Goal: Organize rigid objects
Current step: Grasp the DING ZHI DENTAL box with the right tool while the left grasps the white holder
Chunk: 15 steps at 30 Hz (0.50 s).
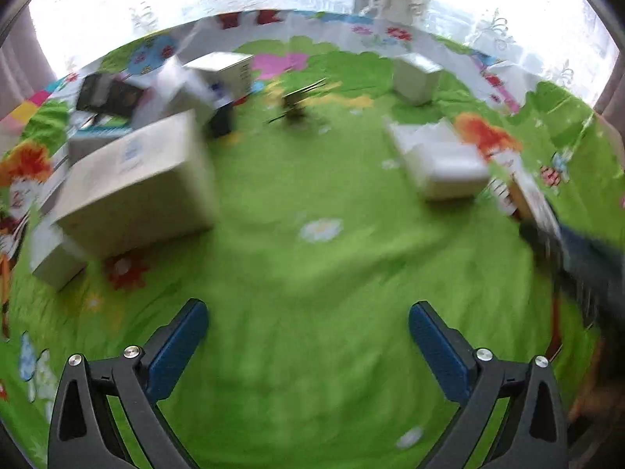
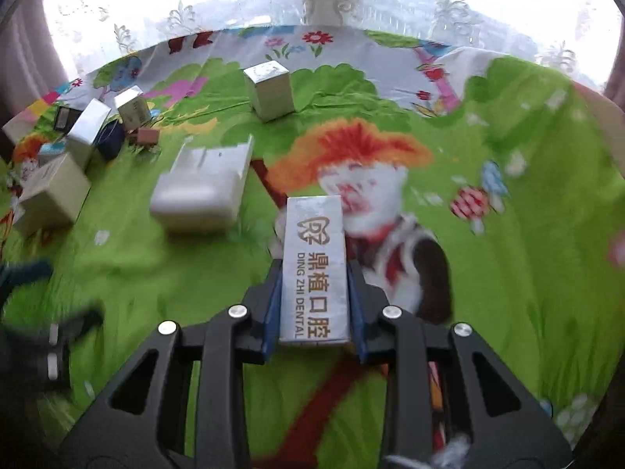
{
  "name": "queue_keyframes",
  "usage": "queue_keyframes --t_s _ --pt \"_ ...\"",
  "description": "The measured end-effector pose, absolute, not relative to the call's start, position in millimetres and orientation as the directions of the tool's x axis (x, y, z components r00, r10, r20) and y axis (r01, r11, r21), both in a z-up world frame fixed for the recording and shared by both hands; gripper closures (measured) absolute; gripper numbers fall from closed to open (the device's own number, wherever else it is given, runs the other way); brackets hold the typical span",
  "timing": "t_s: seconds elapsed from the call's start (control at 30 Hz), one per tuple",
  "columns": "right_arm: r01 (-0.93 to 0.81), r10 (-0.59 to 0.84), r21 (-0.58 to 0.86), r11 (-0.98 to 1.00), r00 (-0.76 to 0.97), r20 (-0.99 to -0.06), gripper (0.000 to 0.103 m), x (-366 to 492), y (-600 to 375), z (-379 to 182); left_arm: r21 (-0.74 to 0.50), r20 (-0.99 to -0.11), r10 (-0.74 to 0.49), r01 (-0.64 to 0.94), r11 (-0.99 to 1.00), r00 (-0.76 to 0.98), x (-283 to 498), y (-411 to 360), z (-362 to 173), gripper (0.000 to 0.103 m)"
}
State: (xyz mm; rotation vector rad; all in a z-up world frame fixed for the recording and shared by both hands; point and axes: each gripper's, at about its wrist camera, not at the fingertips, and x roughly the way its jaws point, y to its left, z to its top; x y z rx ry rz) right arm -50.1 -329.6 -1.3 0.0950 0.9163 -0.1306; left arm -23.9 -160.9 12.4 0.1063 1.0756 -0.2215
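Right gripper (image 2: 314, 305) first: its blue pads are pressed against both long sides of a slim silver box (image 2: 315, 267) printed "DING ZHI DENTAL", jaws narrow, box clamped and pointing straight ahead along the fingers. The box's far end hangs over the cartoon figure with orange hair (image 2: 351, 152) printed on the green sheet (image 2: 527, 273); whether that end touches the sheet I can't quite tell from this angle.

Taking the white flat box (image 2: 199, 191) as the landmark: the held silver box is just to its right and nearer the camera. Behind the white flat box, towards the window, stands a silver cube-like box (image 2: 270, 90), upright and well apart. To the left of the white flat box sits a cluster of cartons (image 2: 66, 156), crowded together, some tilted.

Over to the left gripper (image 1: 308, 324): jaws spread wide, blue pads far apart, nothing between them, only bare green sheet (image 1: 312, 273) beneath. This view is smeared with blur. The white flat box (image 1: 441, 164) lies ahead and to the right of it, and a large beige carton (image 1: 136, 187) lies well to the left of that box. At the right edge a blurred dark shape with a pale box in it looks like the right gripper (image 1: 547, 230).
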Motion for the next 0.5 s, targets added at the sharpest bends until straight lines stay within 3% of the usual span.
queue_keyframes --t_s 0.13,0.37,0.4,0.43,0.5 --pt "0.202 -0.102 0.033 0.979 0.621 -0.777 0.068 -88 -337 -1 -0.054 -0.86 -0.184 0.272 0.961 0.476 -5 -213 12 0.0" --pt "0.214 -0.113 0.028 0.976 0.617 -0.778 0.068 -93 -335 -2 0.007 -0.83 -0.139 0.26 0.966 0.541 38 -269 6 0.001" --pt "0.215 -0.108 0.036 0.976 0.619 -0.778 0.067 -94 -336 -2 0.01 -0.83 -0.143 0.27 0.963 0.54 36 -267 7 0.005" --pt "0.214 -0.105 0.039 0.976 0.62 -0.777 0.067 -94 -336 -3 0.01 -0.816 -0.162 0.294 0.956 0.555 29 -264 12 0.034" --pt "0.214 -0.104 0.04 0.976 0.62 -0.777 0.067 -95 -338 -3 -0.011 -0.818 -0.201 0.335 0.942 0.539 21 -257 13 0.037"
